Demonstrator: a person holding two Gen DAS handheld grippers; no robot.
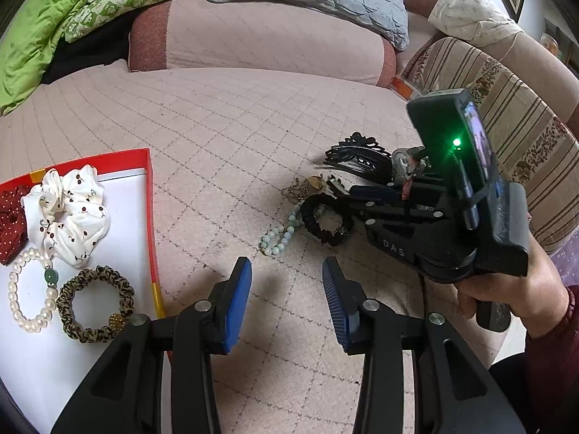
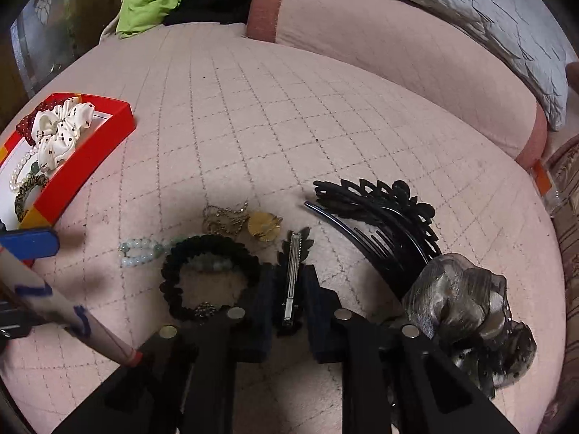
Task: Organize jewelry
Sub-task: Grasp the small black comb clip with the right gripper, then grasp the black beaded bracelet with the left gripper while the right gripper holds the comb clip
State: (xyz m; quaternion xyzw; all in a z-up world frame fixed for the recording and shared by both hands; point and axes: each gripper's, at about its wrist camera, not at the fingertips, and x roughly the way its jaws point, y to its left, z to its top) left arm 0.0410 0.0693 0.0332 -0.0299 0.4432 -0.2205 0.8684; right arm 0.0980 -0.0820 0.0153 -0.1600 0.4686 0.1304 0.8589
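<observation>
Jaws of the right gripper [image 2: 286,285] stand narrow on either side of a slim metal hair clip [image 2: 291,275]; whether the pads press it cannot be told. Jaws of the left gripper [image 1: 287,300] stand partly open and empty over the bed [image 1: 224,137], probably waiting between the pile and the box. Left of the clip lie a black scrunchie [image 2: 210,276] and a pale bead bracelet [image 2: 139,252]; beyond it, a gold chain [image 2: 224,218]; right of it, a black comb [image 2: 383,217]. Far left of the clip, the red box [image 1: 152,217] holds sorted pieces, so the clip likely goes there. Lettering "DAS" shows on the right gripper's body.
</observation>
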